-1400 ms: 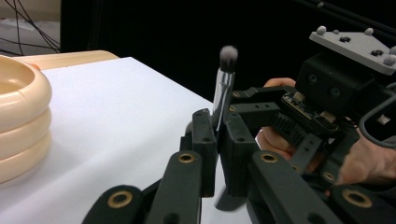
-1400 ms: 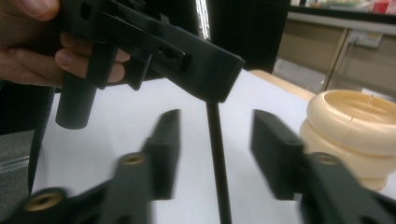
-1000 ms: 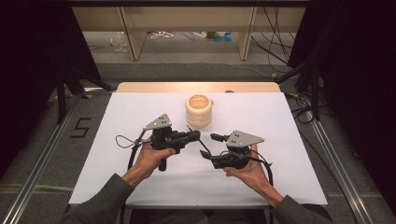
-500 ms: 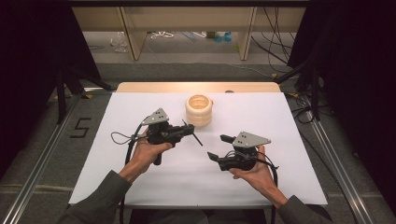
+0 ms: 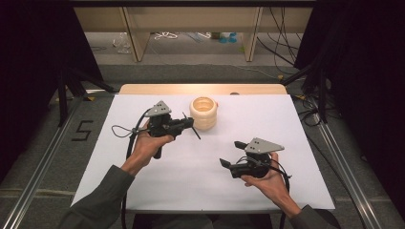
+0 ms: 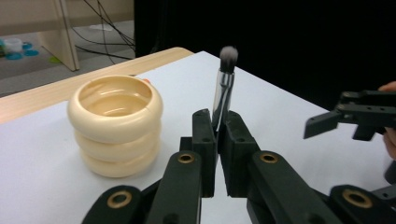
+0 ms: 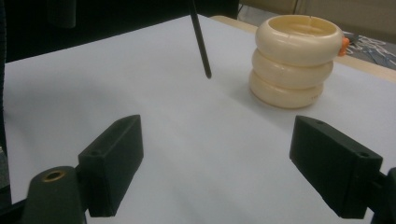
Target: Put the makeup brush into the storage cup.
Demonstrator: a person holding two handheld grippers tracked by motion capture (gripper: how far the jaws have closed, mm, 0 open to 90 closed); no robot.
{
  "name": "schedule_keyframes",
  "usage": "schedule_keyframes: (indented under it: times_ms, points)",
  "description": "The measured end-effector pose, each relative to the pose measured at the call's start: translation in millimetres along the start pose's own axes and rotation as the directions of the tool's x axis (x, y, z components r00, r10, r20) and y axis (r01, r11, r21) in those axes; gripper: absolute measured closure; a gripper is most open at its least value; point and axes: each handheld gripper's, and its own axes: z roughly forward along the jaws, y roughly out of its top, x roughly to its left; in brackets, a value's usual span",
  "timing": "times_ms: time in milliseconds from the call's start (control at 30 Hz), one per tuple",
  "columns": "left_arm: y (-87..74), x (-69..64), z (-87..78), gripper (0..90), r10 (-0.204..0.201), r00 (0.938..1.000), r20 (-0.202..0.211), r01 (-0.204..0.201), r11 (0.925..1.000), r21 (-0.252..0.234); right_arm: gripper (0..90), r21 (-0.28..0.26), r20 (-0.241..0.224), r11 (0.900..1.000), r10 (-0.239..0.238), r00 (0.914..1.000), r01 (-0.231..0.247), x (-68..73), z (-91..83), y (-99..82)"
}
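Two hands low over the table: left gripper (image 5: 187,125) fingers clamped on brush (image 6: 224,81), right gripper (image 5: 228,163) fingers wide, empty.

Ringed holder (image 5: 204,112) on table (image 5: 296,143), brush (image 6: 224,84) right of it

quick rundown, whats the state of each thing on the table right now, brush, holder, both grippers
makeup brush: clamped in the left hand-held gripper, bristles up, clear of the table
ribbed cream holder: upright on the white table, looks empty, untouched
left hand-held gripper: shut on the brush handle, beside the holder
right hand-held gripper: jaws have just been opening, now wide, nothing between them
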Motion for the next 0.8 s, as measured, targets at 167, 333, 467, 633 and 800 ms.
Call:
schedule_keyframes:
  times_ms: [167, 333, 467, 633, 800]
  points:
    - [5.1, 6.8, 1.3, 84.7, 0.001, 0.9997, -0.026, -0.001, 1.0, 0.003, 17.5, -0.015, 0.028, 0.9999, 0.008, 0.9996, -0.008, -2.7, -5.1, -3.4]
    - [11.6, 13.2, 3.5, 84.7, -0.005, 0.9991, -0.042, 0.005, 1.0, -0.002, 17.3, -0.011, 0.039, 0.9996, 0.025, 0.9989, -0.024, -3.2, -9.3, -6.4]
    - [18.8, 18.1, 7.0, 84.7, -0.007, 0.9984, -0.056, 0.007, 1.0, 0.006, 17.1, -0.018, 0.045, 0.9995, 0.028, 0.9986, -0.027, -4.3, -13.2, -8.9]
    - [28.3, 23.7, 12.6, 84.7, -0.005, 0.9972, -0.074, 0.007, 0.9998, 0.018, 17.0, -0.018, 0.062, 0.9994, 0.029, 0.9977, -0.028, -7.5, -16.7, -12.0]
    - [37.3, 27.6, 17.1, 84.7, 0.003, 0.9961, -0.088, 0.0, 0.9996, 0.026, 17.0, -0.016, 0.069, 0.9993, 0.036, 0.997, -0.035, -9.9, -19.8, -14.1]
